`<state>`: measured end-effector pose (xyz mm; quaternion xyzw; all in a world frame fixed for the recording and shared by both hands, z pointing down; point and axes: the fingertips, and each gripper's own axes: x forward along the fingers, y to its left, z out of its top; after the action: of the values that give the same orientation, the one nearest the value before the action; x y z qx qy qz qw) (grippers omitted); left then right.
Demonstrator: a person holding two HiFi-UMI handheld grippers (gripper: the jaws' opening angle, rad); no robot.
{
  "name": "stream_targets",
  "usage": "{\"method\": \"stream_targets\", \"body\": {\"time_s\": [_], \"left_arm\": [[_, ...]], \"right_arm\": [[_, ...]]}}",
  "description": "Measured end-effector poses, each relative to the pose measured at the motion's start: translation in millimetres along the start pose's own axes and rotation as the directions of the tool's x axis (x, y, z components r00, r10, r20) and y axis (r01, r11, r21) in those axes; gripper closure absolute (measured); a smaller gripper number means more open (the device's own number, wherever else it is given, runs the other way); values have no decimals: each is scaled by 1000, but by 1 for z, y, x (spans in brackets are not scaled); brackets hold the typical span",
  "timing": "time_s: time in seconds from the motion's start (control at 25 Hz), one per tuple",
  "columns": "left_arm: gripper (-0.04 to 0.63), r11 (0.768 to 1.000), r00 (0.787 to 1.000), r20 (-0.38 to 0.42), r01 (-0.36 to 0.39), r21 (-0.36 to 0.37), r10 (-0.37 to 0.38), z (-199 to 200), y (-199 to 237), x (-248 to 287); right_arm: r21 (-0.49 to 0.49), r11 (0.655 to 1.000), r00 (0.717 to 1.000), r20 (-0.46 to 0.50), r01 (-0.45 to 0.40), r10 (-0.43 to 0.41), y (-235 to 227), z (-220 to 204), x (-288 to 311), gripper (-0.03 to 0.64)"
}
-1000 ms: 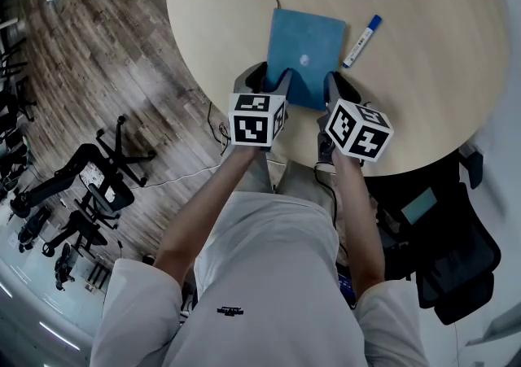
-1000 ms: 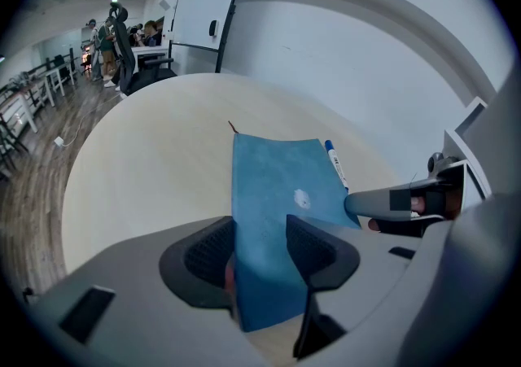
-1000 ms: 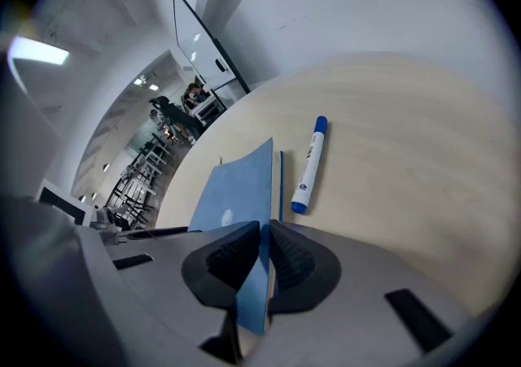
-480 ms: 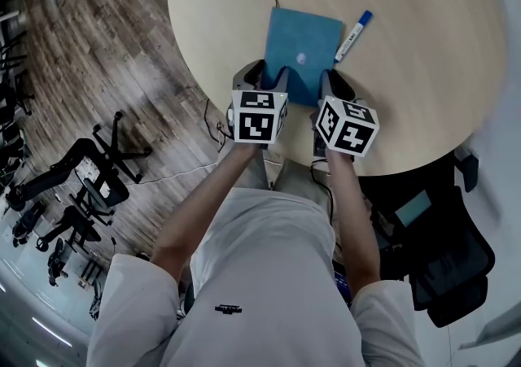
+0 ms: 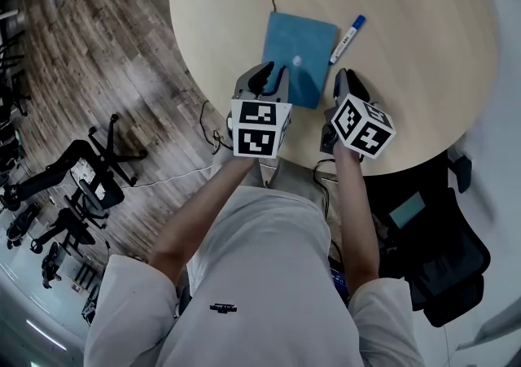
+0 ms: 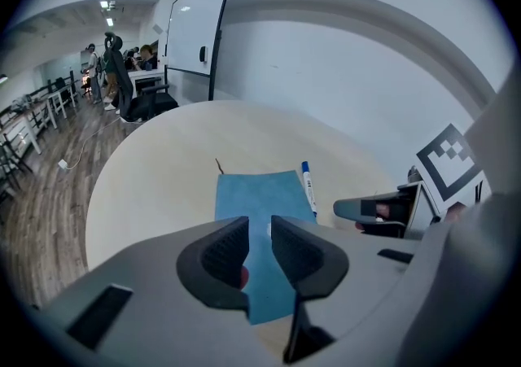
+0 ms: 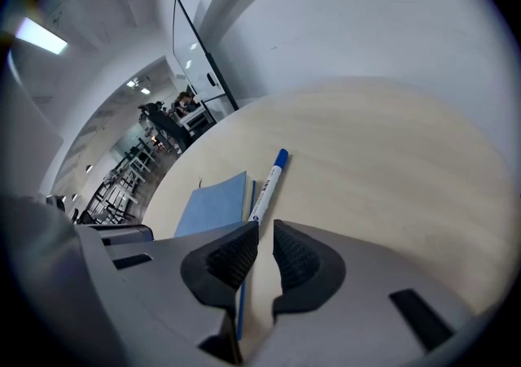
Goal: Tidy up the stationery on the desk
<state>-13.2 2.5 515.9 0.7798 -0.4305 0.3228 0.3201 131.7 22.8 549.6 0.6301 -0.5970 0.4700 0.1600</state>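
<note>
A blue notebook (image 5: 299, 58) lies flat on the round pale wooden table (image 5: 423, 48), with a thin dark string at its far left corner. A white marker with a blue cap (image 5: 345, 29) lies just right of the notebook. My left gripper (image 5: 273, 79) hovers over the notebook's near left corner, jaws drawn together with nothing between them; the left gripper view shows the notebook (image 6: 260, 194) and marker (image 6: 308, 186) beyond the pads. My right gripper (image 5: 343, 80) is right of the notebook, jaws together and holding nothing. The right gripper view looks along the marker (image 7: 269, 182) beside the notebook (image 7: 213, 203).
The table's near edge curves just behind both grippers. Office chairs (image 5: 89, 170) stand on the wooden floor to the left, and a black chair (image 5: 440, 251) sits at the lower right. A whiteboard (image 6: 195, 32) stands beyond the table.
My right gripper has shifted right, off the notebook's near edge, towards the marker's side. The left gripper has stayed at the near left corner.
</note>
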Motion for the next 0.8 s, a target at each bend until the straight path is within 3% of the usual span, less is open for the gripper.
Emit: {"method": "stream_targets", "body": {"time_s": [0.12,0.24,0.8], "left_arm": [[518,1000,1000,6,18,7,-18,4,-3,1],[550,1000,1000,16,24,12,-25,11,-3,1],[557,998,997,23,69,13,-69,30,-4,16]], "right_arm": [[-12,1000,1000,13,4,-4,4,9,2,563],[-25,1000,1000,15,-6,6,11,15,5,510],[-17,999,999,20,41,-41,5,43,38,508]]}}
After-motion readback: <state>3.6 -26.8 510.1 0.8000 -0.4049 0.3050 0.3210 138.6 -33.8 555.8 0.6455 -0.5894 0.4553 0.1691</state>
